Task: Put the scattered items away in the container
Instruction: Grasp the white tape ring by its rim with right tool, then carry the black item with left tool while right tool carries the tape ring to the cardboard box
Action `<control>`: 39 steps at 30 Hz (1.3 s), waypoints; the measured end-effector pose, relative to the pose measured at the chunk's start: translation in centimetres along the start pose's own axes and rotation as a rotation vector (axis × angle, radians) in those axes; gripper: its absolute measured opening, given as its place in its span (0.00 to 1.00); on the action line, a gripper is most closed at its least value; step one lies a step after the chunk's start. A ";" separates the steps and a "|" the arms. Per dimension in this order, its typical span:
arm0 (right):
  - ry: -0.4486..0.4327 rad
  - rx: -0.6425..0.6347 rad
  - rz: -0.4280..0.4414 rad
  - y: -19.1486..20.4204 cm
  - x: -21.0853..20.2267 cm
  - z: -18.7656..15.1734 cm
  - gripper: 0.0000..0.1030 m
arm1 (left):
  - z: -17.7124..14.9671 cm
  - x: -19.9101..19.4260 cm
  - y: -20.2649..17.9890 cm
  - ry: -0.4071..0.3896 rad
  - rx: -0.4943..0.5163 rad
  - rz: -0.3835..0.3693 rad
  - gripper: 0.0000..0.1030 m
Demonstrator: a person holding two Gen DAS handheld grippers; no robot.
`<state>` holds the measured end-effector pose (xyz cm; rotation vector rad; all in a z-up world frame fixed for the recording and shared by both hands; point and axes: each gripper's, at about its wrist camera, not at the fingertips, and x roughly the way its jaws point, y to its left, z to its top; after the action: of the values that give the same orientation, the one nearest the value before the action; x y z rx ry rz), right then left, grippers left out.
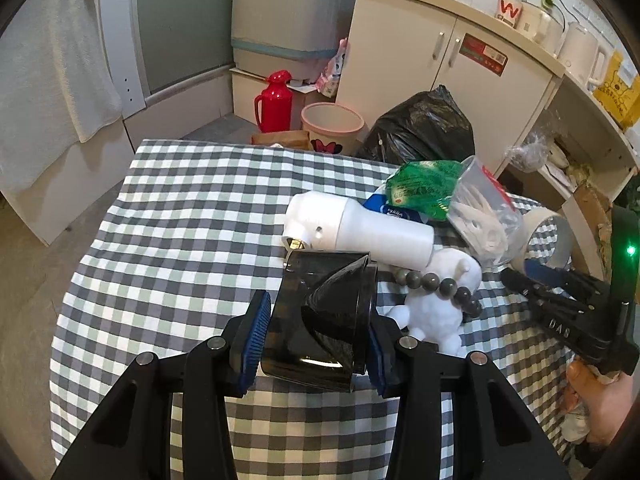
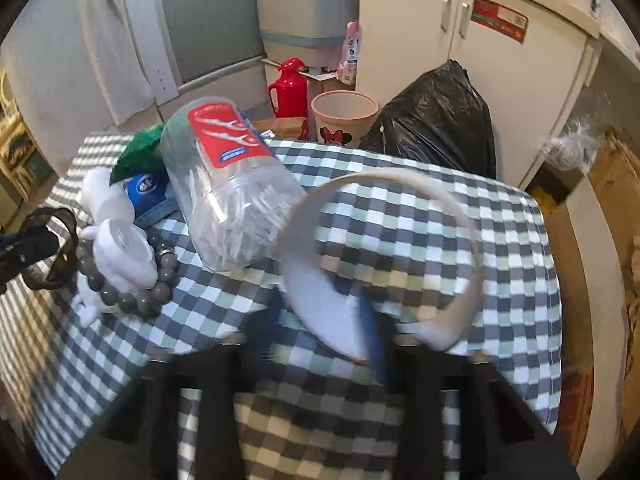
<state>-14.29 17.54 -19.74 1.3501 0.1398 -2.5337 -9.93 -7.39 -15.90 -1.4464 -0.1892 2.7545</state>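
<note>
Left gripper point(image 1: 314, 338) is clamped on a dark translucent cup point(image 1: 320, 320), blue pads point(image 1: 252, 338) pressed against both its sides; the cup lies sideways over the checked tablecloth point(image 1: 180, 220), mouth facing right. Just past it, a white bottle point(image 1: 360, 228) lies on its side. Right of the cup sits a white figurine point(image 1: 436, 304) with a grey bead bracelet point(image 1: 440, 284) draped across it. Behind those, a blue packet point(image 1: 384, 206) and a green bag point(image 1: 424, 186) are piled together. A clear jar with a red label point(image 1: 486, 216) leans against the pile, white pieces inside. Far right, right gripper point(image 2: 316, 344) has one blue finger point(image 2: 374, 336) inside a white tape ring point(image 2: 380, 264) and one outside; heavy blur there, can't tell if it's squeezing the ring or spread. Ring touches the jar's base. A hand point(image 1: 600, 400) holds that gripper's handle.
</note>
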 end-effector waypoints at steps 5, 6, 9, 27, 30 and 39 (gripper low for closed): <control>-0.029 0.014 0.009 -0.1 -1.8 -0.3 0.12 | 0.1 -1.0 -0.8 -0.019 0.014 -0.009 0.42; -0.036 0.016 0.012 0.0 -2.2 -0.4 0.10 | 0.1 -1.2 -0.9 -0.023 0.017 -0.011 0.42; -0.049 0.014 0.022 0.0 -3.0 -0.6 0.08 | 0.1 -1.9 -1.4 -0.037 0.025 -0.014 0.42; -0.195 0.061 0.089 0.9 -9.7 -2.0 0.03 | 0.3 -7.0 -3.8 -0.140 0.070 -0.021 0.42; -0.222 0.053 0.099 1.6 -11.0 -2.2 0.03 | 0.3 -8.0 -4.0 -0.163 0.073 -0.010 0.42; -0.309 0.047 0.123 3.6 -14.9 -2.9 0.03 | 0.1 -10.9 -4.4 -0.221 0.071 0.000 0.42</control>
<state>-3.02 17.48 -8.90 0.9345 -0.0620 -2.6148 -4.02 -3.86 -6.41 -1.1250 -0.0935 2.8848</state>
